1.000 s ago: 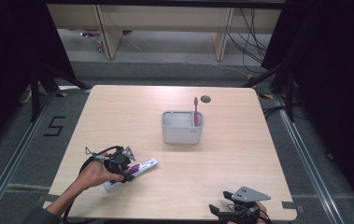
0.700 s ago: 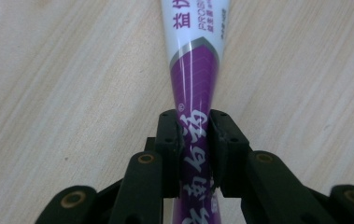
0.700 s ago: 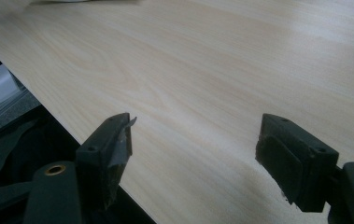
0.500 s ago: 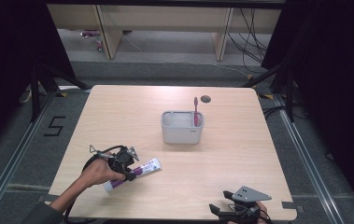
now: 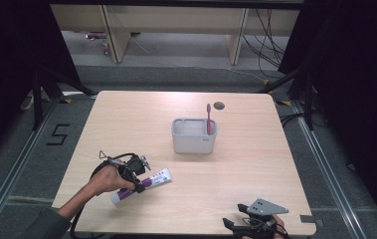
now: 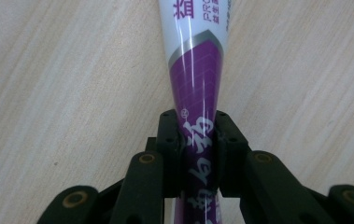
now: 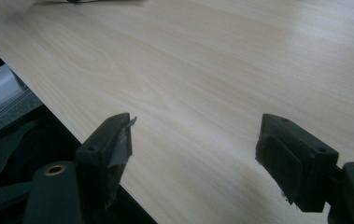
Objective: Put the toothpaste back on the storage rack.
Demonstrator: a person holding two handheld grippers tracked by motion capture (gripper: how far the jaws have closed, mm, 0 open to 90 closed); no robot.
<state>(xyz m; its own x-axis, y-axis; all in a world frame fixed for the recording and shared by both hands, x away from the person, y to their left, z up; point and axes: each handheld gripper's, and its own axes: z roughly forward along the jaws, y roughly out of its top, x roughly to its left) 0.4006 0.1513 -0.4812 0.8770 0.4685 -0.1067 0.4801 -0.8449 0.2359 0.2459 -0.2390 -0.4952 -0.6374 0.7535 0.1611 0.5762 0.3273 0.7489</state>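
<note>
Purple-and-white toothpaste tube [image 5: 143, 184], one, lower left, now clamped by the left gripper [image 5: 137, 175], which just closed; one toothbrush [image 5: 208, 118]; right gripper [image 5: 252, 225] jaws apart.

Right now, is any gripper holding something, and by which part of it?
The left gripper is shut on the toothpaste tube, at its narrow purple end. The right gripper holds nothing; its jaws stand open.

This looks like a lab or test room, not a home. A bare wooden tabletop [image 5: 126, 119] stands alone on a grey floor [image 5: 27, 164]. Black curtains [image 5: 355, 99] hang on both sides. Metal rails [image 5: 335, 169] run along the floor. A number five [image 5: 58, 134] is taped there. Loose cables [image 5: 270, 45] lie behind, near plain wooden shelves [image 5: 176, 20].
</note>
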